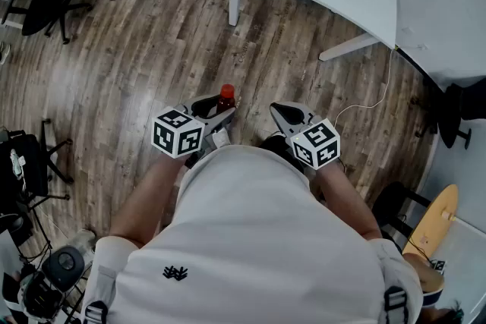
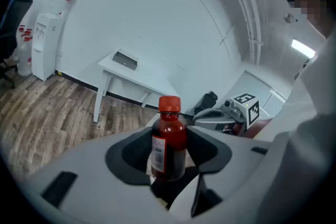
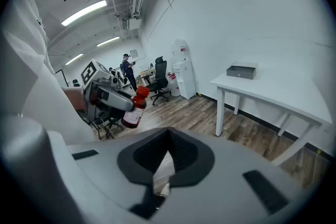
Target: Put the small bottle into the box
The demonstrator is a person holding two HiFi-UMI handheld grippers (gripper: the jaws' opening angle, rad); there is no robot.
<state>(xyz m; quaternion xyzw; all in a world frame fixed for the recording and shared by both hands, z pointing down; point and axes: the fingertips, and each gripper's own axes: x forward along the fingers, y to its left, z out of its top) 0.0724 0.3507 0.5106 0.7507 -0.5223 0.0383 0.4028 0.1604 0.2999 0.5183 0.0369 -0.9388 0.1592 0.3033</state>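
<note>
Office room: wood-plank floor [image 1: 152, 57], white walls [image 3: 252, 18], strip lights [image 3: 83, 12] on the ceiling in the right gripper view.

Nearest, filling the lower half of the head view, a white shirt [image 1: 258, 239] and bare forearms [image 1: 148, 201] reaching up-frame. Just beyond, side by side at mid-frame and apart from each other, both tools in the air above the floor.

Left gripper [image 1: 218, 114], left of centre, marker cube [image 1: 178, 133] at its back. Fingers [image 2: 94, 165] pinching the small bottle [image 2: 169, 139] by its body, dark pads against both flanks. Bottle upright in the left gripper view, with dark red liquid and a white label [image 2: 157, 155] on its left flank. Orange-red cap [image 2: 169, 104] standing clear above the pads. In the head view, only cap and shoulder showing past the fingertips.

Right gripper [image 3: 168, 131], right of centre in the head view, fingers pressed together at the tips with nothing between them. Only floor visible through the notch behind the tips.

Farther up-frame, a white worktop [image 3: 278, 94] on white legs along the wall, well apart from the bottle. On it, the box [image 3: 242, 71], grey and low-sided. White cable [image 1: 372, 105] trailing over the floor near the worktop's leg.

Farthest, centre left in the right gripper view, a water dispenser [image 3: 184, 75], a black office chair [image 3: 159, 81] and a standing person [image 3: 127, 66].
</note>
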